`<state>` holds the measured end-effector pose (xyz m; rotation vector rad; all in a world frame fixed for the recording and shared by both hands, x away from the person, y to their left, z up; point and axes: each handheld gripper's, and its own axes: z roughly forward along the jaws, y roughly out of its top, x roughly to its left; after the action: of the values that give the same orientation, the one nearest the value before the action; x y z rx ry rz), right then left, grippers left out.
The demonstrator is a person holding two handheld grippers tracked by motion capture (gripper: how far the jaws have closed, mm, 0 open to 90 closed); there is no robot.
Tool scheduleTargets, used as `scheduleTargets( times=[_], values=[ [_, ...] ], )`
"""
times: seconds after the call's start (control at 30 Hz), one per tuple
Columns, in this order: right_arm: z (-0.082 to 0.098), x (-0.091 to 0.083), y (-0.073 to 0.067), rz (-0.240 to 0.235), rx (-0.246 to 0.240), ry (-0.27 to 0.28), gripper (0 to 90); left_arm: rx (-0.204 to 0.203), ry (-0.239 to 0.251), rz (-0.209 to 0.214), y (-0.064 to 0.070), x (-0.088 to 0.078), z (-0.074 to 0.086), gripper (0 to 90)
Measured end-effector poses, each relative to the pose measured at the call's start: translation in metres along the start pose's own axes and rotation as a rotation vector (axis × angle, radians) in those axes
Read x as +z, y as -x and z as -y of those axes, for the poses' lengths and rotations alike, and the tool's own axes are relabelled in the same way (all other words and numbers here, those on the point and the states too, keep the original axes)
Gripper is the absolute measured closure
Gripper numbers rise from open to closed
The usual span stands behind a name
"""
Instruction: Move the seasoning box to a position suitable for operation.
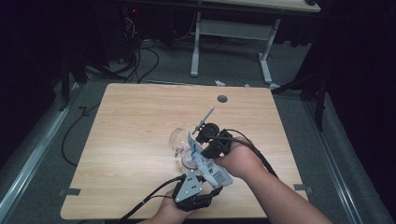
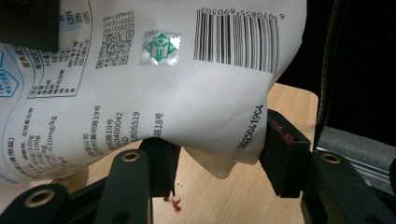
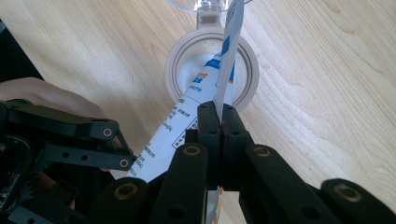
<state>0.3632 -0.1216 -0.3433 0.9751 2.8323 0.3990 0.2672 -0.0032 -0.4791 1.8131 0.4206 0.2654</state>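
White pouch (image 2: 154, 93) with barcode, QR code, green seal, stamped "20250419C4".

white printed pouch (image 1: 208, 166) tilted, top edge over open round container (image 3: 184, 60) on table.

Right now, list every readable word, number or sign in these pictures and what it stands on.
All on the white pouch, seen upside down in the left gripper view:
Date code near the edge: "20250419C4"
Digits by the barcode, rotated: "6 970855 690302", last digits uncertain
Signs: a QR code and a green holographic seal
Chinese print, nutrition table and number strings: too small to read.
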Motion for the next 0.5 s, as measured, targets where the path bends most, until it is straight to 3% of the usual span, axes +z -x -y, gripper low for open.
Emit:
scheduleTargets(
  times=[0.5],
  values=[
    [-0.0014, 0.0002, -0.0003, -0.006, 0.008, -0.003, 89.8, 0.004, 0.002, -0.004, 0.0000, 0.0000, -0.0006, 52.1]
  ],
)
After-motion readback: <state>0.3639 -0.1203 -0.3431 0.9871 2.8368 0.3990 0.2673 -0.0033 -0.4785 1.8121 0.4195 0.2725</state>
